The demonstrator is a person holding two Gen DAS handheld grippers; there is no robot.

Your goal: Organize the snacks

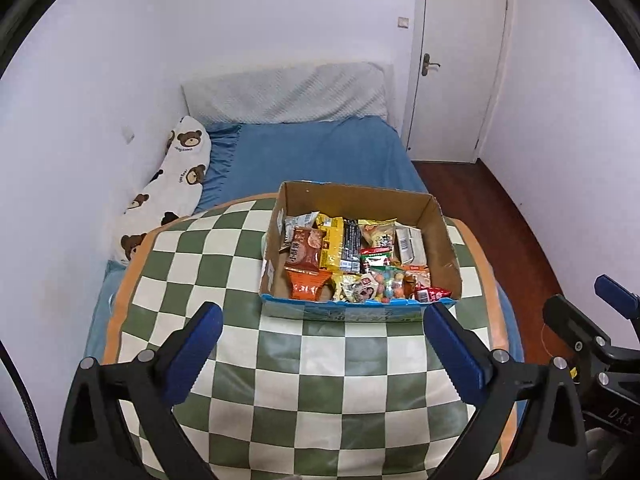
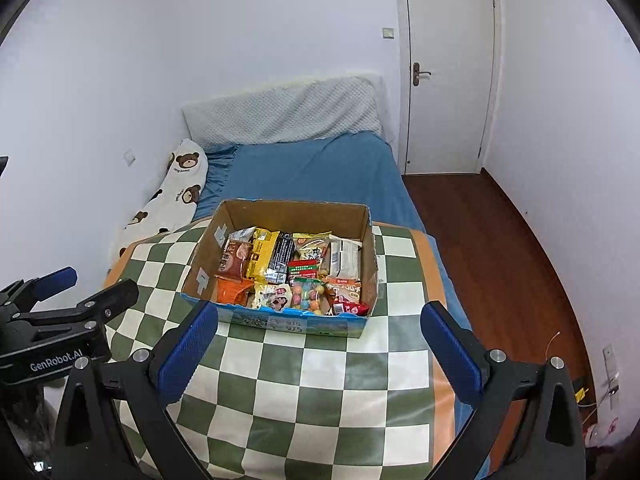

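A cardboard box (image 1: 446, 240) (image 2: 370, 256) with a blue printed front stands on a green-and-white checked cloth (image 1: 320, 380) (image 2: 304, 384) on the bed. It is filled with several snack packets: an orange-brown packet (image 1: 306, 254) (image 2: 234, 260), a yellow packet (image 1: 332, 246) (image 2: 262, 254), a black bar (image 1: 351, 244) (image 2: 282, 256), a white packet (image 1: 410, 244) (image 2: 346, 258) and a bag of coloured candies (image 1: 390, 284) (image 2: 308, 294). My left gripper (image 1: 324, 320) is open and empty, held above the cloth in front of the box. My right gripper (image 2: 320, 320) is open and empty, likewise in front of the box.
The bed has a blue sheet (image 1: 320, 156) (image 2: 312, 172), a grey pillow (image 1: 288, 94) and a bear-print bolster (image 1: 176, 172) along the left wall. A white door (image 1: 460, 60) (image 2: 448, 68) and red wooden floor (image 2: 500, 264) lie to the right.
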